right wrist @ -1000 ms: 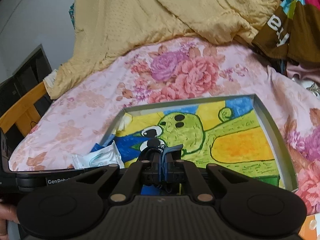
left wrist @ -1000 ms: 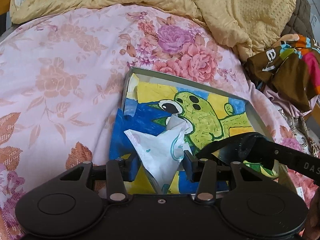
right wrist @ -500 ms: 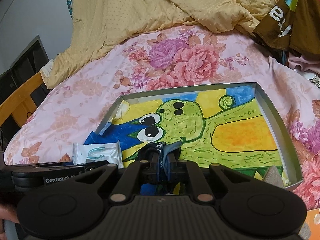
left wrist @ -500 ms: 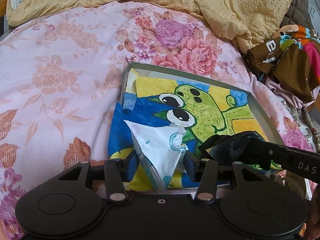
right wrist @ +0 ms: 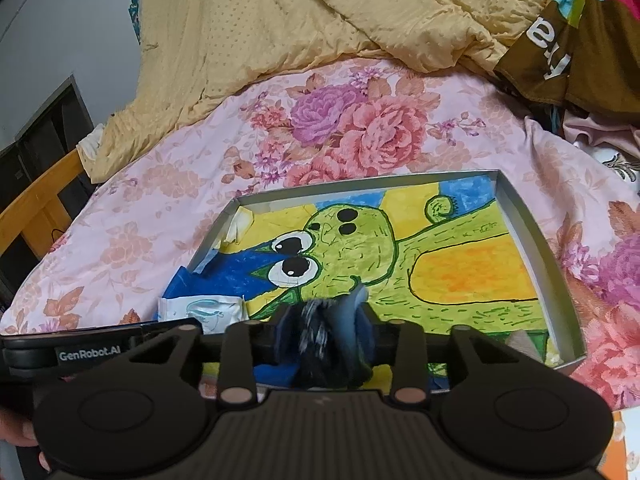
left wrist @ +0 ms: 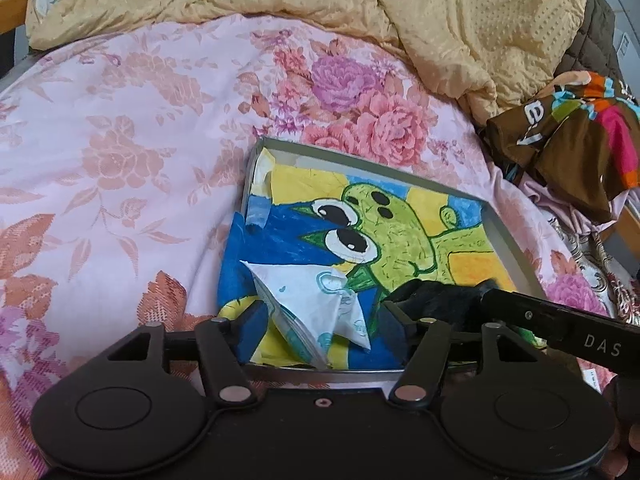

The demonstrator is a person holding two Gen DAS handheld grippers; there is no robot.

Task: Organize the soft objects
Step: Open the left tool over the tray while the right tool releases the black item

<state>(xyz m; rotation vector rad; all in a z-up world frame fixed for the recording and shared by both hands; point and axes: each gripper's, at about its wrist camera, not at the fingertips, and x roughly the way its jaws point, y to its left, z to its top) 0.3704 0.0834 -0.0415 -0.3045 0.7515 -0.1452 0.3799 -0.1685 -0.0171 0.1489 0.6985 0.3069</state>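
A shallow grey tray [left wrist: 508, 236] with a bright frog drawing on its floor lies on the floral bedspread. A white tissue packet [left wrist: 316, 304] lies in the tray's near left corner, between the spread fingers of my left gripper [left wrist: 320, 326], which is open and not touching it. The packet also shows in the right wrist view [right wrist: 204, 310]. My right gripper [right wrist: 330, 340] is open around a dark blue-grey soft bundle [right wrist: 332, 328] that rests at the tray's near edge [right wrist: 528, 224]. The same bundle shows in the left wrist view [left wrist: 432, 296].
A yellow quilt [left wrist: 440, 8] is heaped at the back of the bed. A brown and multicoloured garment [left wrist: 572, 136] lies at the right. A wooden bed frame [right wrist: 36, 204] and dark furniture stand at the left. The pink floral bedspread [left wrist: 100, 152] surrounds the tray.
My left gripper let go of the tissue packet, which dropped flat into the tray. My right gripper opened from shut on the dark bundle, which now sits loose between its fingers.
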